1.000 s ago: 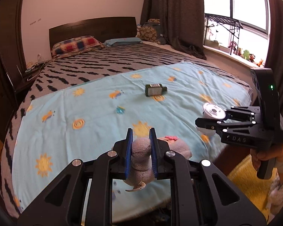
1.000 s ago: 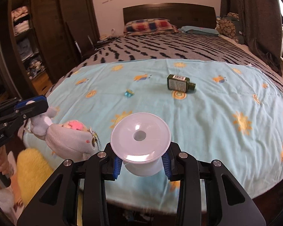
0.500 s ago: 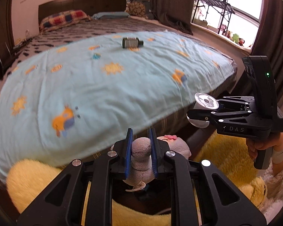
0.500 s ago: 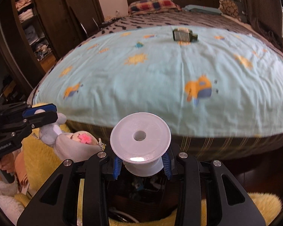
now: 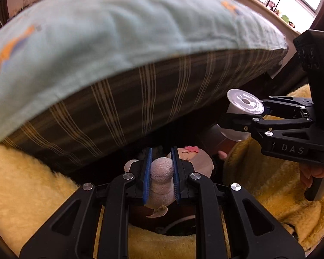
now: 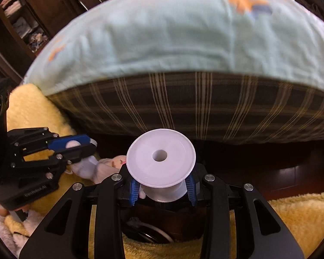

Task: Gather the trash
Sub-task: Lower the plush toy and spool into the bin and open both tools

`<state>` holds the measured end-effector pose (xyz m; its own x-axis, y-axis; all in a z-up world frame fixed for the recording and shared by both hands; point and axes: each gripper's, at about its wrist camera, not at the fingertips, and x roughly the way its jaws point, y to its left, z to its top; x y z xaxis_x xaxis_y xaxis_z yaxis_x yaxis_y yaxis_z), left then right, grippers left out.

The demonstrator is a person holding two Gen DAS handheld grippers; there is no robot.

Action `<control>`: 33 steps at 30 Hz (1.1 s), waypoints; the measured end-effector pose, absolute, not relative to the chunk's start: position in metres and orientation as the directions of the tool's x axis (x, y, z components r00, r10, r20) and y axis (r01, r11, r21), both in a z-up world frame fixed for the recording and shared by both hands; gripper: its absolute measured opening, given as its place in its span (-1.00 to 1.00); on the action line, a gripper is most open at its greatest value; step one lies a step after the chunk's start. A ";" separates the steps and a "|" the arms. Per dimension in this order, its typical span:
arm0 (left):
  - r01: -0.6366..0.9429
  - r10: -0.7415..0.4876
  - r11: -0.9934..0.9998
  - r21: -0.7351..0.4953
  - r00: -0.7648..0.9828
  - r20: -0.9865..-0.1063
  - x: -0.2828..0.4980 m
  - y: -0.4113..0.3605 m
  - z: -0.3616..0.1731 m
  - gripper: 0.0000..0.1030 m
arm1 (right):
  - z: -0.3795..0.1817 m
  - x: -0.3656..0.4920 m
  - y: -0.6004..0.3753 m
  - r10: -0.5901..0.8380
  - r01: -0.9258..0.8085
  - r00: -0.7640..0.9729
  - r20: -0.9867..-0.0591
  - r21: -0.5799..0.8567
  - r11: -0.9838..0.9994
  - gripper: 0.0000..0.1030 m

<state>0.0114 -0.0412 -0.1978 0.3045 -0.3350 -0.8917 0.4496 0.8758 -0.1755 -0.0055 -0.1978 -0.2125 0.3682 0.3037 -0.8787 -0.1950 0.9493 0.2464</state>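
Observation:
My left gripper (image 5: 161,168) is shut on a small grey plush toy (image 5: 162,172); its pale head with a pink bow (image 5: 192,158) hangs beyond the blue pads. My right gripper (image 6: 162,185) is shut on a white plastic spool (image 6: 161,157), flange facing the camera. In the left wrist view the right gripper (image 5: 246,116) and its spool (image 5: 245,101) sit to the right, close by. In the right wrist view the left gripper (image 6: 84,146) holds the plush toy (image 6: 97,166) at the left. Both point down at a dark opening (image 6: 162,222) in yellow fleece.
The bed's edge, with a light blue patterned sheet (image 5: 118,32) over a dark striped side (image 5: 129,99), rises just ahead. Yellow fleece (image 5: 28,183) surrounds the dark opening below, where a white cable (image 6: 153,228) shows. A hand (image 5: 317,170) grips the right gripper's handle. Dark shelves (image 6: 21,21) stand at the left.
Both grippers have come down from above the bed top to below its edge, tilting downward. The bottle on the sheet has left the view. Plush toy and spool stay gripped.

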 end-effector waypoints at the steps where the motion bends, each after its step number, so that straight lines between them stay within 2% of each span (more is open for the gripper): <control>1: 0.443 -0.335 0.877 -0.187 0.285 -0.898 0.014 -0.041 -0.205 -0.69 | -0.219 -0.004 -0.197 0.300 -0.190 0.357 -0.885 0.245 0.951 -0.30; 6: 0.417 -0.317 0.887 -0.197 0.239 -0.918 0.022 -0.040 -0.223 -0.68 | -0.241 -0.001 -0.196 0.282 -0.164 0.318 -0.905 0.240 0.957 -0.30; 15: 0.420 -0.310 0.884 -0.205 0.199 -0.930 0.024 -0.048 -0.232 -0.62 | -0.246 -0.001 -0.190 0.269 -0.155 0.303 -0.914 0.231 0.961 -0.26; 17: 0.416 -0.308 0.886 -0.202 0.204 -0.929 0.021 -0.049 -0.232 -0.60 | -0.245 0.001 -0.191 0.268 -0.148 0.306 -0.913 0.233 0.961 -0.12; 18: 0.416 -0.308 0.887 -0.201 0.208 -0.928 0.020 -0.047 -0.230 -0.57 | -0.245 0.007 -0.195 0.271 -0.146 0.308 -0.912 0.236 0.961 0.00; 19: 0.415 -0.308 0.888 -0.200 0.211 -0.928 0.020 -0.045 -0.228 -0.53 | -0.243 0.007 -0.196 0.271 -0.143 0.313 -0.910 0.237 0.961 0.03; 21: 0.416 -0.305 0.888 -0.195 0.217 -0.927 0.020 -0.042 -0.225 -0.37 | -0.240 0.009 -0.202 0.271 -0.138 0.322 -0.907 0.238 0.961 0.04; 25: 0.423 -0.306 0.887 -0.184 0.241 -0.921 0.020 -0.040 -0.211 -0.23 | -0.222 0.015 -0.212 0.271 -0.132 0.358 -0.894 0.238 0.962 0.12; 31: 0.443 -0.329 0.880 -0.173 0.306 -0.893 0.016 -0.030 -0.171 0.02 | -0.158 0.016 -0.236 0.249 -0.129 0.497 -0.831 0.213 0.968 0.37; 33: 0.451 -0.335 0.878 -0.163 0.334 -0.881 0.018 -0.027 -0.155 0.07 | -0.135 0.020 -0.241 0.238 -0.131 0.545 -0.804 0.199 0.971 0.39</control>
